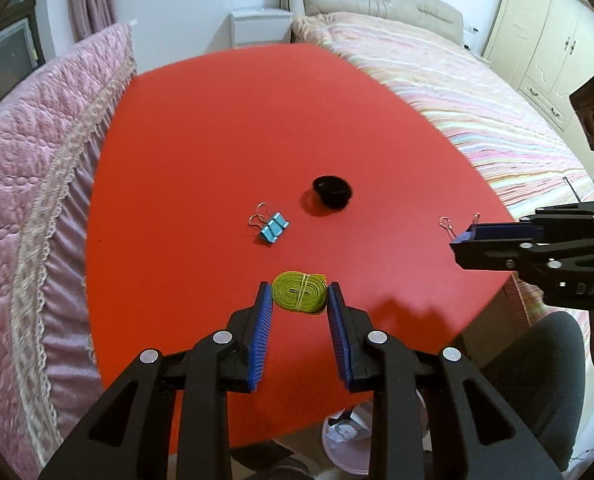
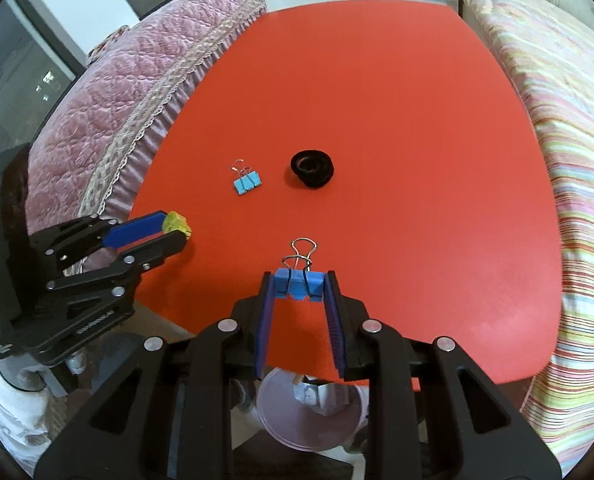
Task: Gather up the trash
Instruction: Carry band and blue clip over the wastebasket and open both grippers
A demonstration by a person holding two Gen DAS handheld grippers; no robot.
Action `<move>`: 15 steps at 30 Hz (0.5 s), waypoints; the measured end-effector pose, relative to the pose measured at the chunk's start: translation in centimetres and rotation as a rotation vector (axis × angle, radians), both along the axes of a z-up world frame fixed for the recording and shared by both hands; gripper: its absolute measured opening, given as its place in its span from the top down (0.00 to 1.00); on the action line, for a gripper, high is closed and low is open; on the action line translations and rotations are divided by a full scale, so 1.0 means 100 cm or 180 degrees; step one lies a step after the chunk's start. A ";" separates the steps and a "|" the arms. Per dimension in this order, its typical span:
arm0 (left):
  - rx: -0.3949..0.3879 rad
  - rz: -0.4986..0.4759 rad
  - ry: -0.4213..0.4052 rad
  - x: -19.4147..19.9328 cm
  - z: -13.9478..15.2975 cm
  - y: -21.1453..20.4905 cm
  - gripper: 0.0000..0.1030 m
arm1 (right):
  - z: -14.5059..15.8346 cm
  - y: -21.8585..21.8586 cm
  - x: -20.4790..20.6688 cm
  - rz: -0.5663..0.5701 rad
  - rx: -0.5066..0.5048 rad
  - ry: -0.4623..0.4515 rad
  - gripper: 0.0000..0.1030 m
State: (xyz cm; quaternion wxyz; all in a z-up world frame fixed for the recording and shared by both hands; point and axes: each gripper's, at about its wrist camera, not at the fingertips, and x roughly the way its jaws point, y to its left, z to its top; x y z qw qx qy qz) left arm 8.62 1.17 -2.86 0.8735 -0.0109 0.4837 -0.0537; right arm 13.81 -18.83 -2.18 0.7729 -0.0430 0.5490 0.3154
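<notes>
My left gripper (image 1: 300, 292) is shut on a coiled yellow-green tape measure (image 1: 299, 289), held just above the red table (image 1: 225, 128); the right wrist view shows that tape measure (image 2: 177, 224) at the tips of the left gripper (image 2: 175, 234). My right gripper (image 2: 298, 280) is shut on a blue binder clip (image 2: 299, 285), wire handles pointing forward. In the left wrist view the right gripper (image 1: 459, 242) comes in from the right with that clip's wire handles (image 1: 449, 226) showing. A light-blue binder clip (image 1: 272, 228) and a black hair tie (image 1: 332, 191) lie on the table.
A pink waste bin (image 2: 309, 416) with crumpled paper stands on the floor below the table's near edge. A pink quilted cover (image 1: 37, 184) borders the table on the left, a striped bed (image 1: 477, 96) on the right. A dark chair seat (image 1: 545, 380) is at lower right.
</notes>
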 end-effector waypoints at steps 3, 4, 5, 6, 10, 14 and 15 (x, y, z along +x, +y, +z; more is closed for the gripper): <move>-0.0041 -0.0003 -0.0074 -0.016 0.010 -0.007 0.73 | 0.009 -0.006 -0.017 0.0056 0.0035 -0.0067 0.76; -0.0038 -0.0014 -0.0096 -0.021 0.013 -0.011 0.73 | 0.010 -0.008 -0.022 0.0069 0.0037 -0.0084 0.76; -0.0036 -0.0046 -0.0128 -0.029 0.016 -0.016 0.73 | 0.012 -0.010 -0.029 0.0093 0.0034 -0.0110 0.76; -0.0042 -0.0065 -0.0146 -0.034 0.018 -0.018 0.73 | 0.013 -0.012 -0.034 0.0110 0.0032 -0.0121 0.76; -0.0067 -0.0144 -0.0189 -0.058 0.024 -0.032 0.73 | 0.015 -0.018 -0.059 0.0178 -0.0012 -0.0171 0.76; -0.0126 -0.0177 -0.0193 -0.078 0.024 -0.039 0.73 | 0.013 -0.027 -0.085 0.0234 -0.0026 -0.0170 0.76; -0.0146 -0.0182 -0.0191 -0.082 0.024 -0.040 0.73 | 0.012 -0.030 -0.092 0.0256 -0.0014 -0.0152 0.76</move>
